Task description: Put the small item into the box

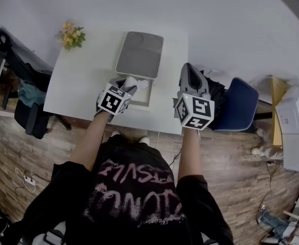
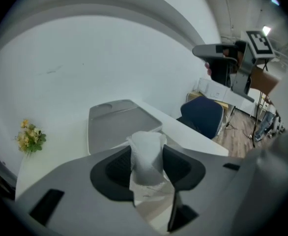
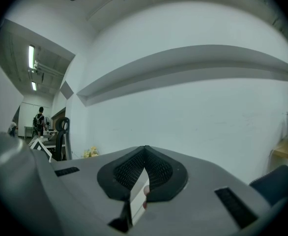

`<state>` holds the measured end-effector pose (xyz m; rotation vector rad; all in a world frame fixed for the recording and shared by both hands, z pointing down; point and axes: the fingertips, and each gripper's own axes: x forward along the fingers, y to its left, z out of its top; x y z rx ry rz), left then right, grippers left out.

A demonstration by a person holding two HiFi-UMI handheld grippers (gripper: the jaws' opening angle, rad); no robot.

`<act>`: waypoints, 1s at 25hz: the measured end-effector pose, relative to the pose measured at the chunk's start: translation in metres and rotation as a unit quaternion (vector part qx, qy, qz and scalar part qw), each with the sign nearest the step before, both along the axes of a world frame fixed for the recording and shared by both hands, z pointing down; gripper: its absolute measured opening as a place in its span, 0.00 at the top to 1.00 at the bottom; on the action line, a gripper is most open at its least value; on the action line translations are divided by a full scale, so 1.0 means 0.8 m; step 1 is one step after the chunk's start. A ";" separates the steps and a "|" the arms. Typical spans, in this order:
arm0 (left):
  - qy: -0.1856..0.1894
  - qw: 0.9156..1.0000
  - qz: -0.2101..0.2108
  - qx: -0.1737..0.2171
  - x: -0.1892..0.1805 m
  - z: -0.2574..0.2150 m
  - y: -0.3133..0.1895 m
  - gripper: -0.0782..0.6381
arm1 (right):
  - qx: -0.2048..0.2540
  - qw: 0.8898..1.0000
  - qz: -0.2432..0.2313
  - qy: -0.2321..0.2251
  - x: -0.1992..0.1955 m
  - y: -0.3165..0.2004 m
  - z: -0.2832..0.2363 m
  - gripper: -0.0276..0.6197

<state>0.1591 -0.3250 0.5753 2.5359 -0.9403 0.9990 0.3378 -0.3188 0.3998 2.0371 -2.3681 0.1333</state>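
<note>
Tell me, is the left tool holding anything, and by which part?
Yes. The left tool grips a crumpled white paper wad by its middle, and the top sticks out past the jaws.

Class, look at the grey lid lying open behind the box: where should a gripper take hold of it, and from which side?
Take the lid at its far edge, the one away from the box, coming down from above. It lies open on the table, so a jaw probably cannot slip under it, but its raised lip could be pinched, one jaw inside, one outside.
</note>
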 end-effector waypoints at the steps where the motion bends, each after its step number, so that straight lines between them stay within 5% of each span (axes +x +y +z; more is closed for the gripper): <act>1: -0.018 1.000 0.006 -0.008 0.000 0.009 0.001 0.65 | -0.002 1.000 0.000 0.000 0.001 0.000 0.002 0.94; 12: -0.099 0.993 0.036 -0.058 0.001 0.051 0.005 0.64 | -0.008 1.000 0.001 -0.011 0.008 -0.009 0.011 0.94; 25: -0.101 0.992 0.032 -0.065 -0.003 0.060 0.006 0.60 | -0.020 1.000 0.002 -0.022 0.013 -0.013 0.019 0.94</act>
